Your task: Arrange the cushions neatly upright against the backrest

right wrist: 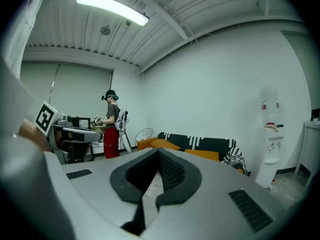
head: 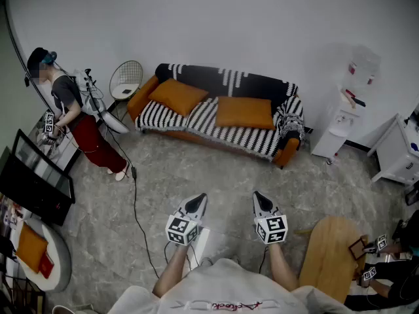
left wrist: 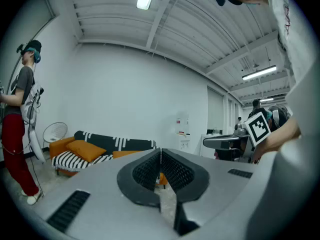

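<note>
While I hold both tools level and side by side in front of me, my left gripper (head: 196,203) has its jaws pressed together on nothing, and my right gripper (head: 260,201) is likewise closed and empty. Ahead of them stretches the grey floor (head: 196,169). Well beyond it stands the striped sofa (head: 211,118). One orange cushion (head: 178,95) lies on its seat ahead-left of my left gripper, and a second orange cushion (head: 244,112) lies roughly straight ahead between both.
</note>
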{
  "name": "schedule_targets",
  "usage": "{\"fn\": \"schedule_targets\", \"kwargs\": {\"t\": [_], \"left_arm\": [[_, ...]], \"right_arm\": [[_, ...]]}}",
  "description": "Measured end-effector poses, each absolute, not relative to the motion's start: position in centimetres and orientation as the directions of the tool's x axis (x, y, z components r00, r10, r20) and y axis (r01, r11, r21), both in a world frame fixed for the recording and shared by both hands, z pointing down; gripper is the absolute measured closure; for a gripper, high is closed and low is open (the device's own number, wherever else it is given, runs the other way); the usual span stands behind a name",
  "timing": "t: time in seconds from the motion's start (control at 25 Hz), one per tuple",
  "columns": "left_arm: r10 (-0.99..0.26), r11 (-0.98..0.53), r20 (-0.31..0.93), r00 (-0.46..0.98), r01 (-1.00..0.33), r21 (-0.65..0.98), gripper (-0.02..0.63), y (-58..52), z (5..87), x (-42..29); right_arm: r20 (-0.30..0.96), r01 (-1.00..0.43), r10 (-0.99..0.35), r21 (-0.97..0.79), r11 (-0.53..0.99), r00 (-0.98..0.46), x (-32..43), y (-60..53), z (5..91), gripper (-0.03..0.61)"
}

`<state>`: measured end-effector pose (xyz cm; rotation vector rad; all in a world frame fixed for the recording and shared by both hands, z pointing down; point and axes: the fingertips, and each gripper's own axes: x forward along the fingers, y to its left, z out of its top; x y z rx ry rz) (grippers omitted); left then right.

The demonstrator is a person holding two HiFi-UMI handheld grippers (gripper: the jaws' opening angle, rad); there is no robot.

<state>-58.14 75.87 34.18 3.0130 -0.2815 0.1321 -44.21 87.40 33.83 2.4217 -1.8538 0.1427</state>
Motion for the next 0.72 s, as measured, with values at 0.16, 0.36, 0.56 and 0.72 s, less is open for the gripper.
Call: {"fn": "schedule_targets", "kwargs": {"t": [0.16, 0.36, 0.56, 0.72], "left_arm": [[-0.179, -0.976, 0.095, 0.979, -0.189, 0.105, 0.580, 76.4, 34.0, -57.6], [-0.192, -0.974, 0.092, 0.977, -0.201, 0.104, 0.580, 76.8, 33.8, -56.7], [-0.222, -0.967, 0.079, 0.972, -0.230, 0.109, 0.580, 77.3, 33.5, -56.3], [-0.235, -0.964, 0.084, 0.968, -0.244, 0.110, 0.580, 77.9, 34.1, -55.5]], "right_arm": [[0.133, -0.966, -0.957, 0.011, -0.258, 0.257, -43.8, 88.2, 34.0, 0.551], [0.118, -0.969, -0.962, -0.005, -0.247, 0.244, -42.9, 88.9, 33.9, 0.551], [0.124, -0.975, -0.968, -0.007, -0.221, 0.219, -42.4, 89.7, 34.4, 0.551], [0.138, -0.979, -0.970, -0.011, -0.203, 0.199, -41.6, 90.2, 35.2, 0.551]]}}
